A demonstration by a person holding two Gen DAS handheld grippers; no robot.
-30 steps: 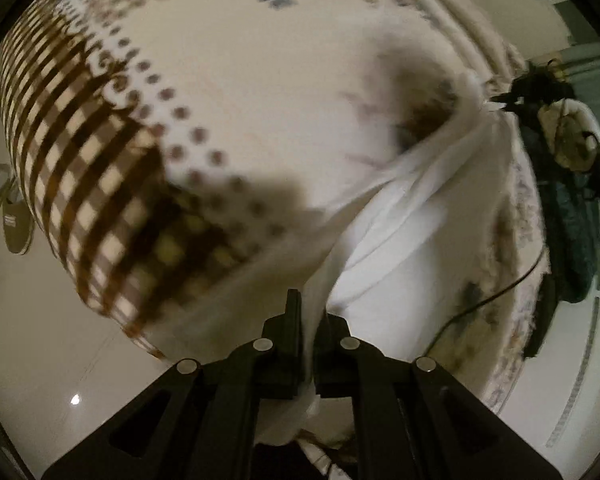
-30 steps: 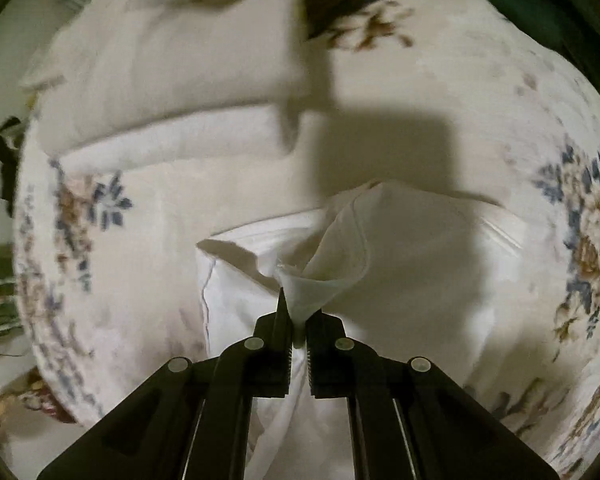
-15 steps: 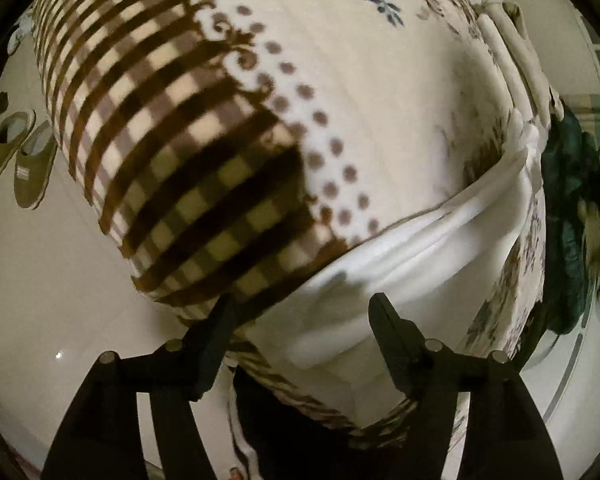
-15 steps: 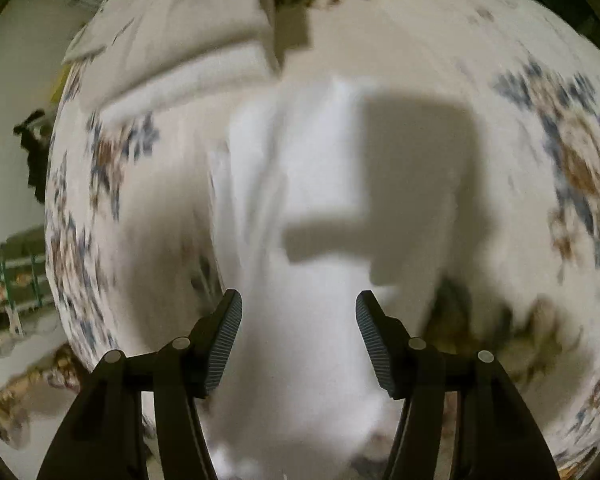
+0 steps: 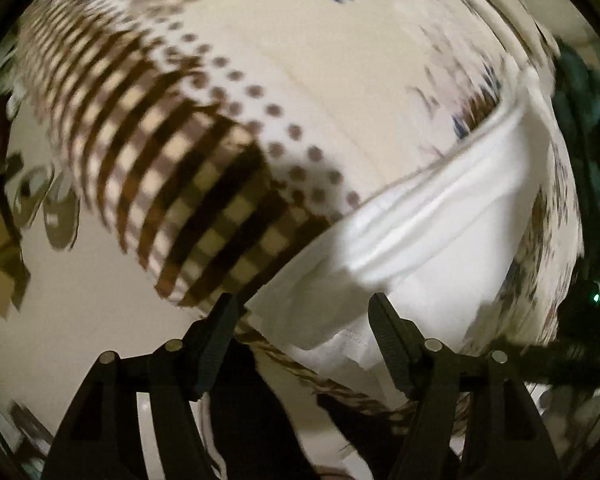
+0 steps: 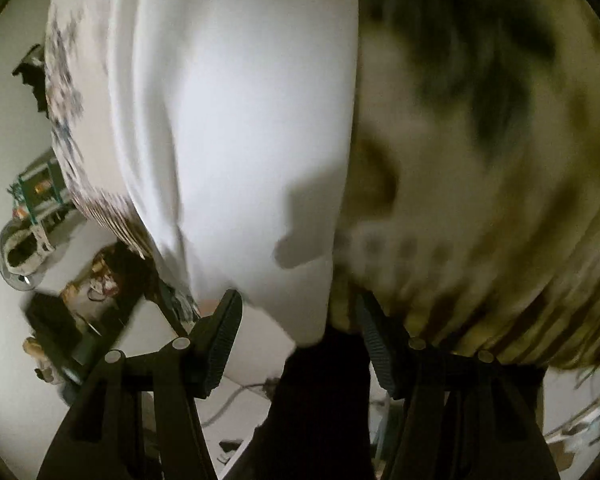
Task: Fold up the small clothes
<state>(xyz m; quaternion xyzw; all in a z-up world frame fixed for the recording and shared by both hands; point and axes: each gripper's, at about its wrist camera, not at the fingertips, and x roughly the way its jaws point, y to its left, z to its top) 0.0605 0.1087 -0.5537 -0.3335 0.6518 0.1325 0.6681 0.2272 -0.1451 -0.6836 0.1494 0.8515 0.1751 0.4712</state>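
Note:
A white garment (image 5: pixel 432 232) lies folded on the bed near its edge, a hem showing at its near end. My left gripper (image 5: pixel 304 340) is open and empty just in front of that near end. In the right wrist view the same white garment (image 6: pixel 228 128) fills the middle as a smooth folded panel hanging slightly over the bed edge. My right gripper (image 6: pixel 300 336) is open and empty, its jaws on either side of the garment's near corner without holding it.
The bed carries a floral sheet (image 5: pixel 340 60) and a brown checked blanket (image 5: pixel 172 168). Slippers (image 5: pixel 56 208) lie on the pale floor at left. A dark green object (image 5: pixel 588 160) is at right. Clutter and a shelf (image 6: pixel 40 188) stand on the floor.
Both grippers were shut on the white garment a second ago; both have opened and let it go. Both have drawn back towards the bed edge, and the garment now lies flat.

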